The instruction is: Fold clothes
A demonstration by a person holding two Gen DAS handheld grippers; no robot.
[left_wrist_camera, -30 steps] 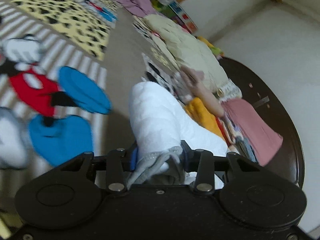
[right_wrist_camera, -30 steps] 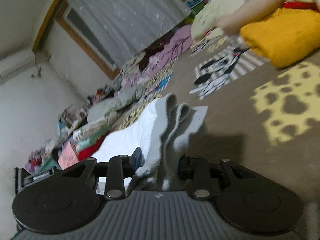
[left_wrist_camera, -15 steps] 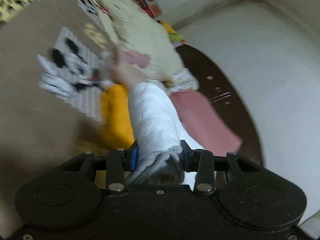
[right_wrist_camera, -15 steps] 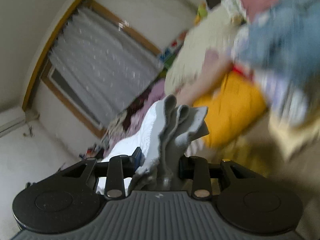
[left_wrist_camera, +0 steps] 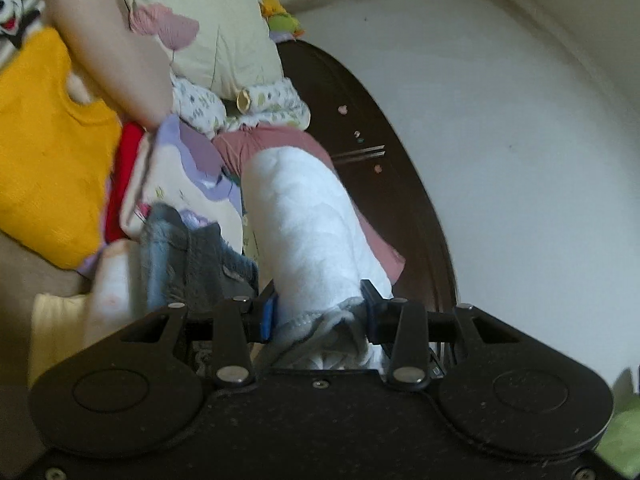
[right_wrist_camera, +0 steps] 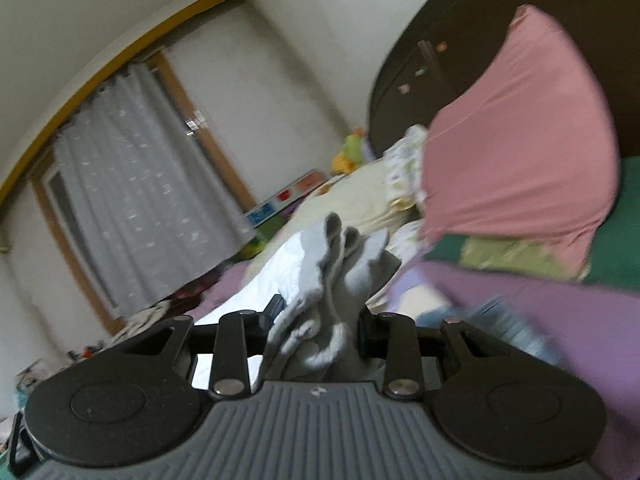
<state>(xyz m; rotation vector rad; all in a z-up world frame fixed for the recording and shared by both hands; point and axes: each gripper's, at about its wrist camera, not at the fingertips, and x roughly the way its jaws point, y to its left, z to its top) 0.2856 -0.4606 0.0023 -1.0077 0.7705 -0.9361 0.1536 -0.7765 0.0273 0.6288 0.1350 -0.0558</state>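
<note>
Two-handed carry of a folded garment, both wrist views. The left gripper (left_wrist_camera: 318,312) stood closed on one end of the folded white quilted garment with grey ribbed trim (left_wrist_camera: 308,224), blue pads pressing its bunched edge; the right gripper (right_wrist_camera: 318,320) was clamped on the grey ribbed end of the same bundle (right_wrist_camera: 344,264), layers fanning up between its narrow jaws. In the left view the bundle's long axis ran from the jaws toward the upper middle of the frame, lying over a folded pink cloth (left_wrist_camera: 272,140) on a stack of folded clothes (left_wrist_camera: 180,184) that filled the left half; a yellow knit garment (left_wrist_camera: 44,148) lay at far left, a dark wooden board (left_wrist_camera: 384,184) to the right of the stack. In the right view the pink cloth (right_wrist_camera: 516,148) occupied the upper right, the curtained window (right_wrist_camera: 140,184) the left. Judged step: setting the bundle on the stack. The stack lay directly ahead of and below the left gripper, which appeared the nearer; the bundle's length already pointed across it
</note>
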